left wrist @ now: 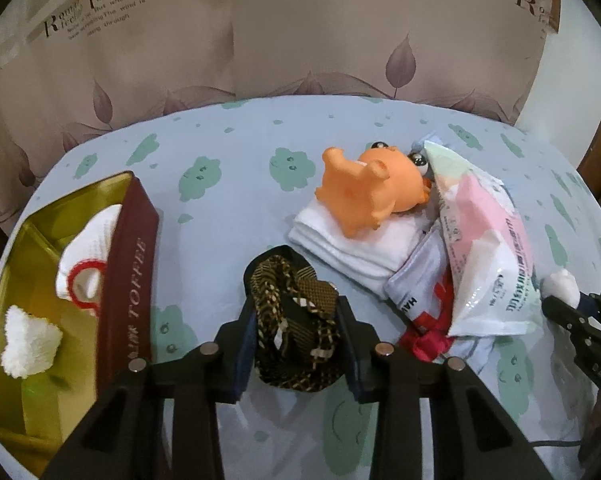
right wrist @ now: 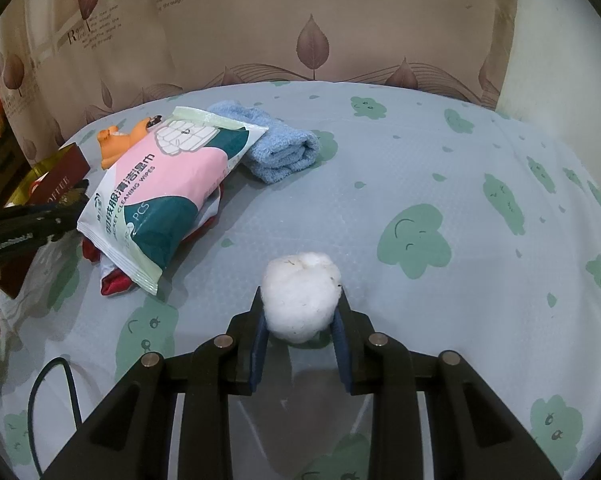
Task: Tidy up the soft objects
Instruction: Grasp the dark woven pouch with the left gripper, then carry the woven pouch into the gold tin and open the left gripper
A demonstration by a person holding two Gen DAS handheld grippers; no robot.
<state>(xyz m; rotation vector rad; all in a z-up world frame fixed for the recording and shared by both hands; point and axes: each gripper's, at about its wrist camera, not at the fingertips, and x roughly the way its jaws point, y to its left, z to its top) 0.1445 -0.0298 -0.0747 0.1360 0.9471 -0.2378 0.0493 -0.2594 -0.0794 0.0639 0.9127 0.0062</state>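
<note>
Left gripper (left wrist: 298, 320): nearest the left wrist camera, at 6 o'clock, its two fingers pinched on a bundle of brown patterned fabric (left wrist: 296, 320) that bulges out above and below the pads.
Right gripper (right wrist: 300, 312): at 6 o'clock in the right wrist view, its fingers pressed against the sides of a white cotton ball (right wrist: 300, 296); whether the ball is lifted or resting on the tablecloth (right wrist: 420, 168) I cannot tell.
Tin box (left wrist: 40, 300): gold-lined, dark red wall, open, at 9 o'clock from the left gripper; inside lie a white fluffy pad (left wrist: 28, 338) and a white cloth with a red ring (left wrist: 86, 256).
Pile still out: at 1 o'clock in the left view, an orange squeaky toy (left wrist: 364, 192) lies on a folded white cloth (left wrist: 348, 244), with a pack of wipes (left wrist: 484, 248) leaning over a red and white garment (left wrist: 424, 320). A blue towel (right wrist: 280, 148) lies just behind the pack in the right view.
Step in hand, as I judge it: carry the fabric to the tin.
Doing it well: keep the pinch firm, lift the trailing end over the red wall, release over bare gold floor beside the pad.
Risk: loose folds may snag on the wall.
</note>
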